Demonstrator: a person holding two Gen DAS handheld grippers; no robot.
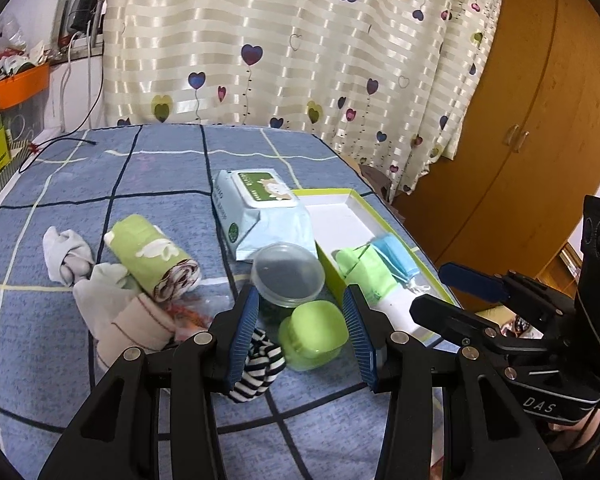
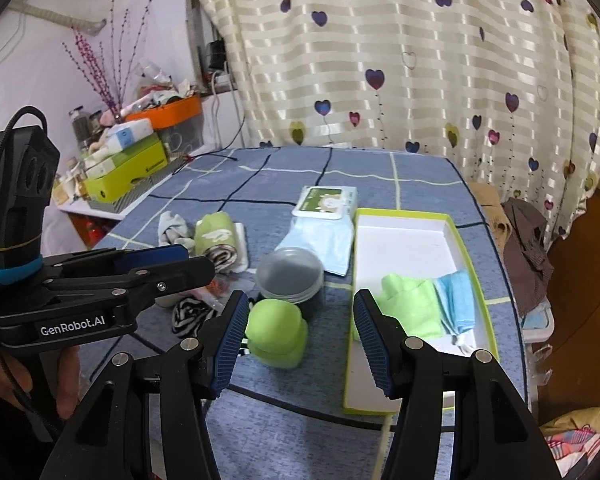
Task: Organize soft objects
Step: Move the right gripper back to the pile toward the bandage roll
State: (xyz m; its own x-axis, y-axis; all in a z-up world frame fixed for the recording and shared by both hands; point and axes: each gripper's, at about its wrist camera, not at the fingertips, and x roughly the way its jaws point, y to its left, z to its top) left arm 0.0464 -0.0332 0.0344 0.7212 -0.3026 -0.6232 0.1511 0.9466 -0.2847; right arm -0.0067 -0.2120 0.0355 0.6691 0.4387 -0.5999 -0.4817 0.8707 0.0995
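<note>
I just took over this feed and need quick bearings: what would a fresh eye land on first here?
First, the green-rimmed white box on the right of the blue checked bedspread, with a green cloth and a blue cloth already inside. Left of it sits a clutter of a wet-wipes pack, a clear tub, a rolled green towel and loose socks. Both grippers, left and right, hover open and empty in the foreground.

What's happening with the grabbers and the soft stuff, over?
Left gripper open, empty. Right gripper open, empty. Green cloth and blue cloth in tray. Socks still out.
</note>
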